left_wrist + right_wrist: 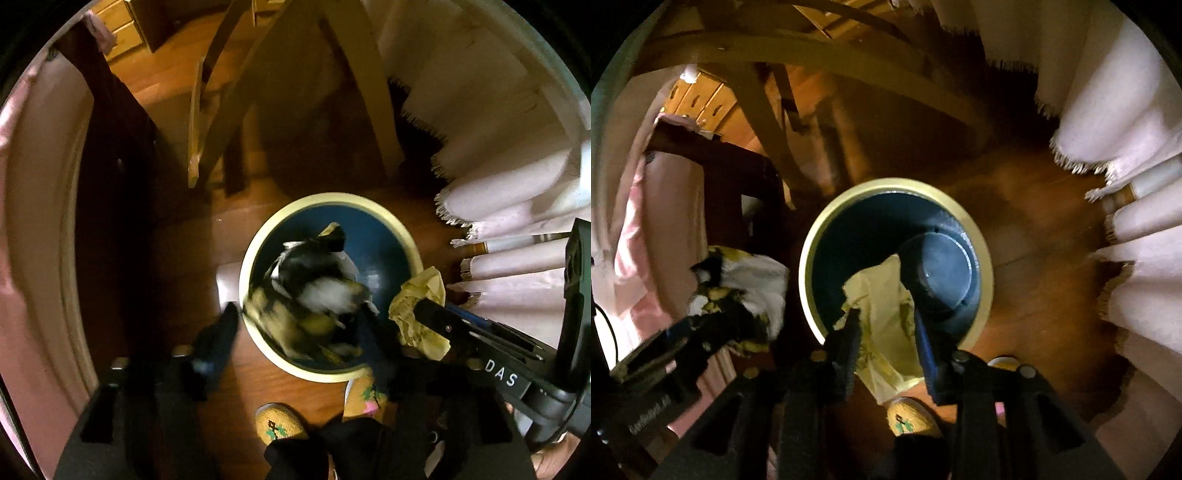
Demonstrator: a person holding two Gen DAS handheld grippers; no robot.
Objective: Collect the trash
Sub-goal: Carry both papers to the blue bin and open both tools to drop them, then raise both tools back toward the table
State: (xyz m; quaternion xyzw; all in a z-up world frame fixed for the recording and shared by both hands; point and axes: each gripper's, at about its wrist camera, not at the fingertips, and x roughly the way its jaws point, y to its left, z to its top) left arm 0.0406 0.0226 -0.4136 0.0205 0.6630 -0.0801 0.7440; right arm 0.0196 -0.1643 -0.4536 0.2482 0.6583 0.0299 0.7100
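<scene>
A crumpled yellow paper (882, 325) sits pinched between the two fingers of the right claw (886, 328), held over the near rim of a round bin (812, 254) with a cream rim and dark blue inside; the bin's bottom shows bare in the right wrist view. In the left wrist view the same paper (417, 295) hangs at the bin's (258, 236) right edge. A blurred black, white and yellow wad (314, 288) lies between the widely parted fingers of the left claw (299, 317), above the bin's mouth; whether the fingers grip it cannot be told. From the right wrist view the wad (746, 291) appears left of the bin. The bin stands on a wooden floor (1034, 258), beside a fringed pale cloth (498, 206) and wooden chair legs (218, 110). Two yellow slippers (280, 424) show at the near edge.
</scene>
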